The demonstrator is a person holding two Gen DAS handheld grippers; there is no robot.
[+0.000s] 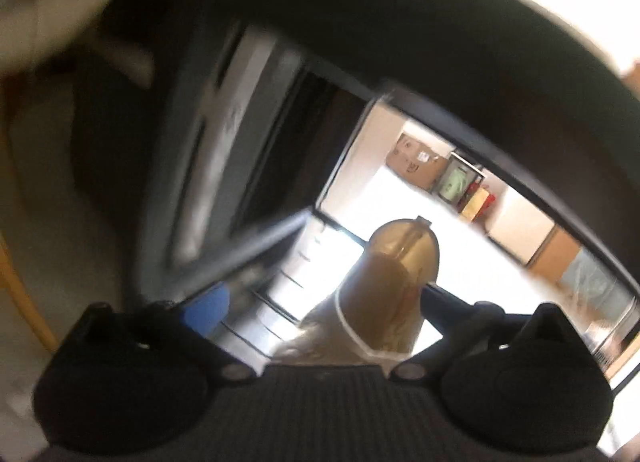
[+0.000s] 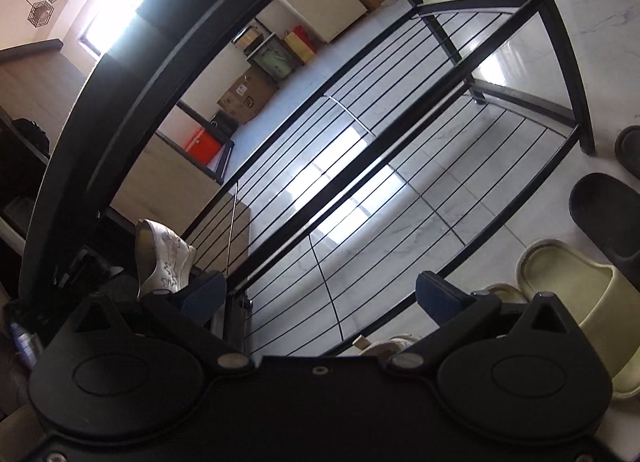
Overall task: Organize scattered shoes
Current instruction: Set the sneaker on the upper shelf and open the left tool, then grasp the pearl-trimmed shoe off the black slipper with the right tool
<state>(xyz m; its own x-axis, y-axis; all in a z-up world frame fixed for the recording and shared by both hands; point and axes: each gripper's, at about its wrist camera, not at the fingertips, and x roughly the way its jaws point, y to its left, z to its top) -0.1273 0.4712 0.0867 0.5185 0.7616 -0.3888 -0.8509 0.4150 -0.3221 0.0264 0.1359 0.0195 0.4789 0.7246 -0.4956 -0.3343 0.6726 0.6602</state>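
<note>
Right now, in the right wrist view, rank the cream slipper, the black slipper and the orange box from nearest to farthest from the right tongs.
1. cream slipper, on the floor just right of the right tongs.
2. black slipper, beyond it, far right.
3. orange box, behind the rack, upper left.

Cardboard boxes (image 2: 244, 96) beside an orange bin (image 2: 202, 146).

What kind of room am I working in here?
Likely a home entryway or storage area: a black wire-shelf shoe rack on pale marble-look floor tiles, with loose slippers and stacked brown cardboard boxes nearby.
</note>
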